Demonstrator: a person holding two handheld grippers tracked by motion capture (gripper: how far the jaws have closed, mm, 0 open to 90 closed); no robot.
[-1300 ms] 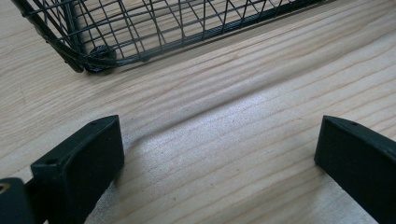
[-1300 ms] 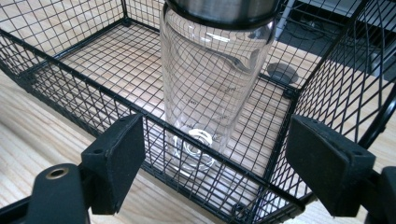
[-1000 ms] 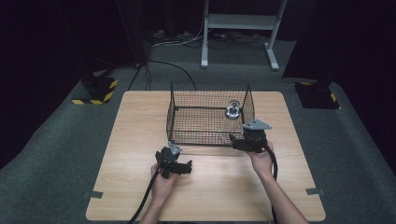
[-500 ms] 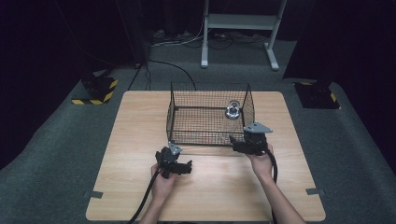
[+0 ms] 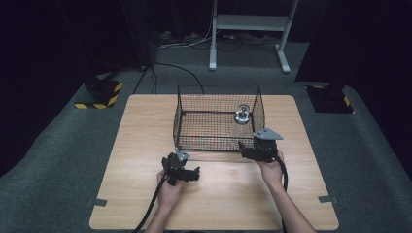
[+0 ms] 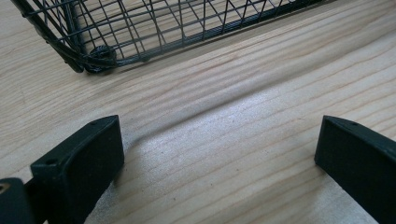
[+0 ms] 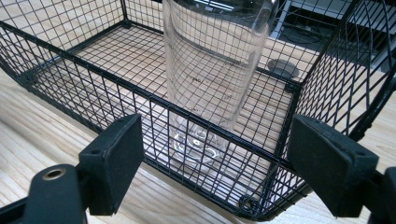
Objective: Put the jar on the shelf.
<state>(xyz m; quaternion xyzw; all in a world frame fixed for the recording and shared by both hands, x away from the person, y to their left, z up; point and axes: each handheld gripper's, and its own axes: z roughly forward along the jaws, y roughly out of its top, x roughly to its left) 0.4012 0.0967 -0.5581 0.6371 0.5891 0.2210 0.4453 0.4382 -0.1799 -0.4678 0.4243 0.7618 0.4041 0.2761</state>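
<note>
Beaker (image 7: 212,65) — clear glass, upright, standing on the mesh floor of the basket (image 5: 187,116) near its right wall; in the high view it shows as a small shiny round (image 5: 242,115) in the basket's upper right part. In the right gripper view it fills the upper middle of the frame, faint graduation marks on its wall, its base seen through the near wire side.

Basket: black wire, open-topped, sits on the wooden table (image 5: 145,126) at centre frame, toward the far edge.

Right gripper (image 5: 244,149) — held just outside the basket's near right corner, jaws pointing at the beaker. Jaws stand apart with nothing between the pads; the wire wall is between them and the beaker. They have just been easing wider.

Left gripper (image 5: 194,174) — low over bare table at lower centre-left of the high view, just short of the basket's near left corner. Jaws wide apart, only wood grain between them; the basket corner (image 6: 100,56) lies at upper left of the left gripper view.

Floor around the table: dark grey carpet, a white stand at top of frame.
</note>
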